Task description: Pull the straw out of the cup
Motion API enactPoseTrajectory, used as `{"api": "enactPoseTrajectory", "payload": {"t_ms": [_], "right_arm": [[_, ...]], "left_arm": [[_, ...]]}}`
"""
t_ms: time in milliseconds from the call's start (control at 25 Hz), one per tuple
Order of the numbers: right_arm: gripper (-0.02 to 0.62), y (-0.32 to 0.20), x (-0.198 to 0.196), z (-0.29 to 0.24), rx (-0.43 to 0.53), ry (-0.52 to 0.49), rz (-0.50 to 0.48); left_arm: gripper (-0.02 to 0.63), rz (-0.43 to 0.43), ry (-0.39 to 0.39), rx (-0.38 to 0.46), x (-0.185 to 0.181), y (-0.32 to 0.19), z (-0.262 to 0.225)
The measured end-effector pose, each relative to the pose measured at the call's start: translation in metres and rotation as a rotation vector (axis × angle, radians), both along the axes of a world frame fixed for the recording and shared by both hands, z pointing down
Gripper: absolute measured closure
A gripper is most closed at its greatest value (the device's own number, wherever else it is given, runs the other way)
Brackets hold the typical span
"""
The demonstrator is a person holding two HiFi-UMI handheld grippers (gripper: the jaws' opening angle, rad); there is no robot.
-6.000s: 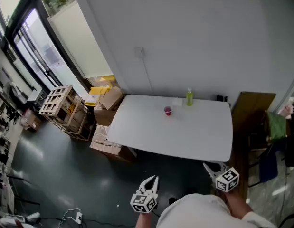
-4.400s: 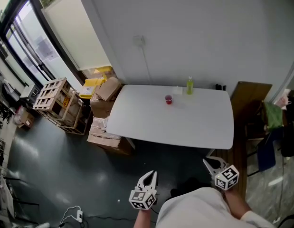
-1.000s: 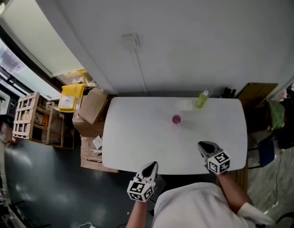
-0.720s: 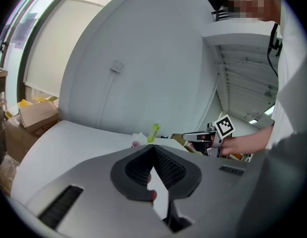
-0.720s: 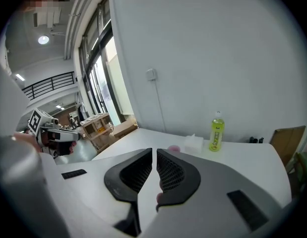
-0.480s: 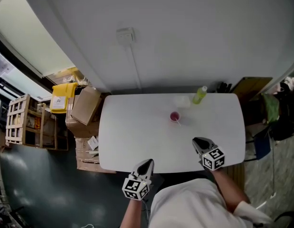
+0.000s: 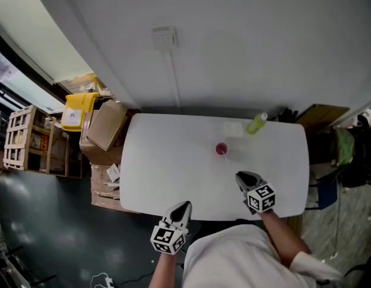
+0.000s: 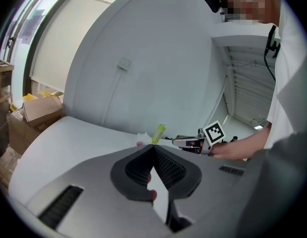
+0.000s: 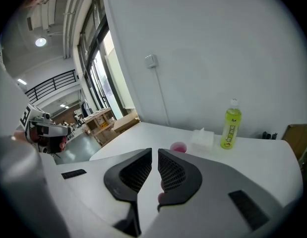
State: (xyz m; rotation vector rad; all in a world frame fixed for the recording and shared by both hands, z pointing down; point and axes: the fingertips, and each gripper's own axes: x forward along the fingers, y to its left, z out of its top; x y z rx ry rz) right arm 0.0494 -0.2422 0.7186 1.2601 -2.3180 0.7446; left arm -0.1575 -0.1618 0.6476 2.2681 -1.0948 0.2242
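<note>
A small pink cup (image 7: 221,149) stands on the white table (image 7: 167,161), toward its far side. A thin pale straw (image 7: 226,158) leans out of it toward me. My right gripper (image 7: 240,176) hovers over the table just short of the cup and slightly right of it, jaws together and empty. In the right gripper view the cup (image 9: 178,147) shows just past the fingertips (image 9: 162,155). My left gripper (image 7: 184,204) hangs at the table's near edge, shut and empty. From the left gripper view the cup (image 8: 139,144) peeks over the jaws.
A green bottle (image 7: 255,123) and a white tissue pack (image 7: 233,129) stand behind the cup near the wall. Cardboard boxes (image 7: 103,125) and a yellow crate (image 7: 78,110) sit on the floor left of the table. A wooden board (image 7: 320,116) leans at the right.
The right gripper has moved forward and down over the table toward the cup. The left gripper stays by the near edge. Both keep their jaws together.
</note>
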Motion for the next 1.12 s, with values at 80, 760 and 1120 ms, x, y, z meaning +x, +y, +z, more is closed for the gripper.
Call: {"api": "enactPoseTrajectory", "payload": {"t_ms": [80,760,1120], "right_arm": [[0.554,-0.007,-0.002,0.006,-0.006,-0.003,-0.005],[0.437,-0.048,-0.014,0.066,-0.045,0.092,-0.002],[0.489,-0.055,-0.013,0.084,-0.049,0.192,0.071]], "left_arm": [[0.604,-0.009,-0.001,-0.008,0.002,-0.003,0.002],[0.604,-0.087,-0.021,-0.078,0.008,-0.021,0.018],[0.604,-0.095,-0.032,-0.100,0.007,-0.020,0.027]]}}
